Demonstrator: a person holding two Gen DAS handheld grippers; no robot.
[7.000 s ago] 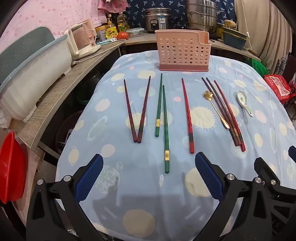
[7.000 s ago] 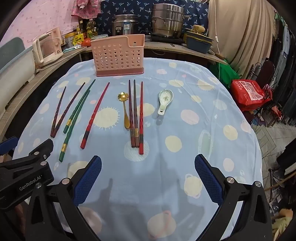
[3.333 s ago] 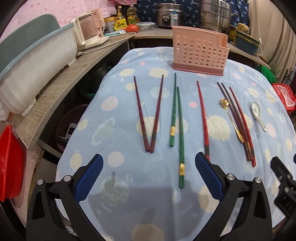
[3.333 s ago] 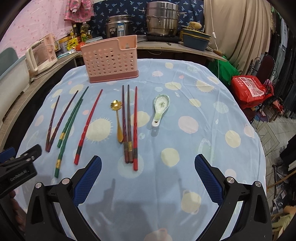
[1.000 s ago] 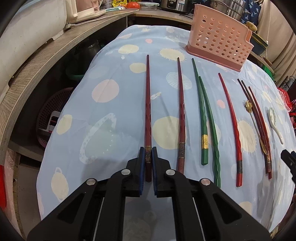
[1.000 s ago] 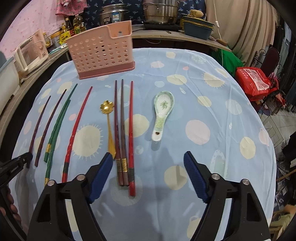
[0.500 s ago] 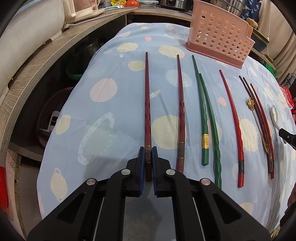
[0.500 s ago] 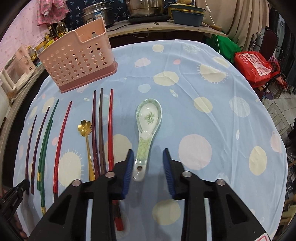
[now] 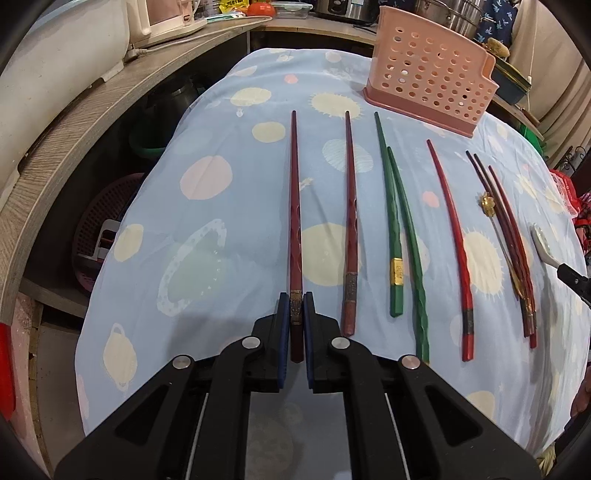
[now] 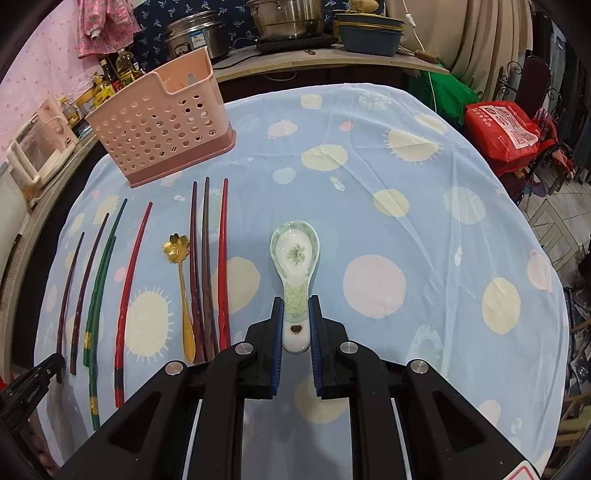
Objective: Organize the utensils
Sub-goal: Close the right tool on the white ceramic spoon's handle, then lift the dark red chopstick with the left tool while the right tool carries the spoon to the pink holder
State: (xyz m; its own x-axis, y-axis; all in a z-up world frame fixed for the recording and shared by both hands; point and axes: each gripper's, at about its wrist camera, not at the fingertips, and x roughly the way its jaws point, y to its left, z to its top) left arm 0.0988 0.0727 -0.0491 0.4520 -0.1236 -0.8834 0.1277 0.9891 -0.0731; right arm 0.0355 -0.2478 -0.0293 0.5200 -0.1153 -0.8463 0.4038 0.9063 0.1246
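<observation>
My left gripper (image 9: 295,300) is shut on the thick end of a dark red chopstick (image 9: 294,206) lying on the blue spotted tablecloth (image 9: 221,229). Its twin (image 9: 351,229) lies just to the right, then two green chopsticks (image 9: 395,221), a red one (image 9: 450,221) and a bundle of three (image 9: 506,221). In the right wrist view my right gripper (image 10: 295,304) has its jaws closing on the handle of the ceramic spoon (image 10: 295,251), pads against its sides. A gold flower spoon (image 10: 177,247) lies left of it. The pink perforated holder (image 10: 159,125) stands at the back.
A wooden counter (image 9: 74,122) with a white appliance runs along the table's left side, with a purple basket (image 9: 99,236) beneath it. Pots (image 10: 284,18) stand on the back counter. A red bag (image 10: 502,129) sits beyond the table's right edge.
My right gripper came down over the ceramic spoon and its jaws narrowed from wide apart onto the handle. The left gripper has stayed shut on the dark red chopstick.
</observation>
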